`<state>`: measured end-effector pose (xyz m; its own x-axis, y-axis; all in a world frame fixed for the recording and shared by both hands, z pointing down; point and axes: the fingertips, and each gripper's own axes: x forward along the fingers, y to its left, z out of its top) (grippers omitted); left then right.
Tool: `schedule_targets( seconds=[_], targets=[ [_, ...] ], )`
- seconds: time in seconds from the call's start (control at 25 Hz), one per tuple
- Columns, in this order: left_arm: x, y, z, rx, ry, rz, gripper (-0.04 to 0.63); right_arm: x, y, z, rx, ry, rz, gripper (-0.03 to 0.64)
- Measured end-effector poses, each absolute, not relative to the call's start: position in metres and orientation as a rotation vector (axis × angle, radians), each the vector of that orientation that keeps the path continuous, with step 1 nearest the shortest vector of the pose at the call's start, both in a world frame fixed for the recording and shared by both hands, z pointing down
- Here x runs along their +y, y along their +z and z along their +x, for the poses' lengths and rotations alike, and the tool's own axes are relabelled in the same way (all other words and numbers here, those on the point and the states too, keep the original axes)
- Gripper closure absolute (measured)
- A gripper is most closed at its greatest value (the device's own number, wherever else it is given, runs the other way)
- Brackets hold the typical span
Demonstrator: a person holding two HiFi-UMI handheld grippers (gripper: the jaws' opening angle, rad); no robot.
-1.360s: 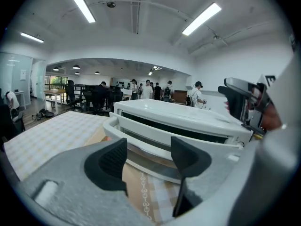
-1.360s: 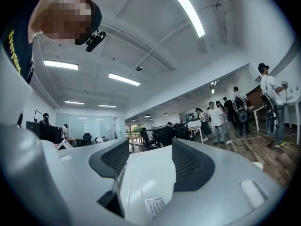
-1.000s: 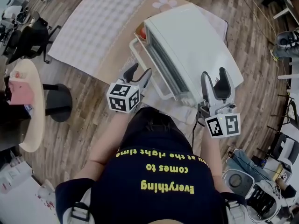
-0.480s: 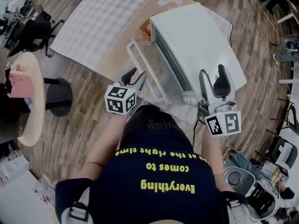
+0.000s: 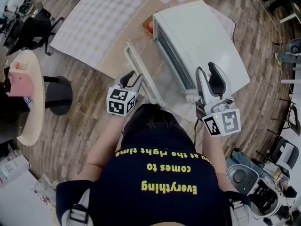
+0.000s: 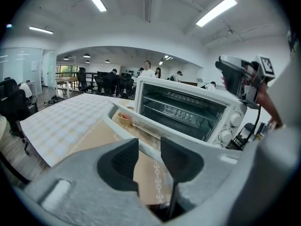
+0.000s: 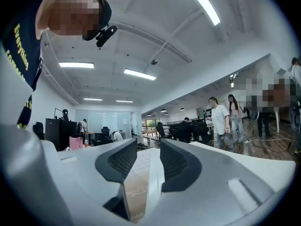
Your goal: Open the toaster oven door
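1. White box-shaped metal toaster oven (image 5: 202,36) stands on the tan round table (image 5: 120,48), close to the table's near edge and directly in front of the person.
2. Its glass door with a white frame (image 5: 151,76) is swung down and open, reaching from the oven's front toward the table's left side. The left gripper view shows the dark inside and a wire rack (image 6: 181,113).
3. Two round white knobs (image 6: 234,119) sit one above the other on the right of the oven's front.
4. The left grey two-jaw gripper (image 5: 136,74), with its black-and-white marker cube, tilts downward just beside the near end of the door's outer rim. Its dark pads have just been closing and stand partly apart. Nothing is clamped between them, and the door's white rim runs just beyond the tips.
5. The right grey two-jaw gripper (image 5: 205,68) is held level over the oven's near right corner. Its jaws have also just been closing, with a gap between them. A thin white edge shows in that gap, and I cannot tell whether a pad touches it.
6. A pale checked cloth (image 5: 103,18) covers the table's far left part.
7. A small tan bowl holding something red (image 5: 149,27) sits beside the oven's far left corner.
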<state>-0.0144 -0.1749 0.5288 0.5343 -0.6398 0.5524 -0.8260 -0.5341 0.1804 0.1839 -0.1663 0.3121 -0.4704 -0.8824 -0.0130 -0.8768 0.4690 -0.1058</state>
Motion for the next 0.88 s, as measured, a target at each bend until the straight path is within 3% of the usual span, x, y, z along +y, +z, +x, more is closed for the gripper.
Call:
schedule_targets(
  seconds=[0.28, 0.88],
  targets=[
    [-0.165, 0.555, -0.028, -1.195, 0.717, 2.35, 0.466, -0.163, 0.312, 0.157, 2.679, -0.145, -1.519, 0.514],
    [-0.153, 0.602, -0.046, -1.162, 0.827, 2.382, 0.482, -0.161, 0.326, 0.117, 2.745, -0.198, -1.486, 0.534]
  ],
)
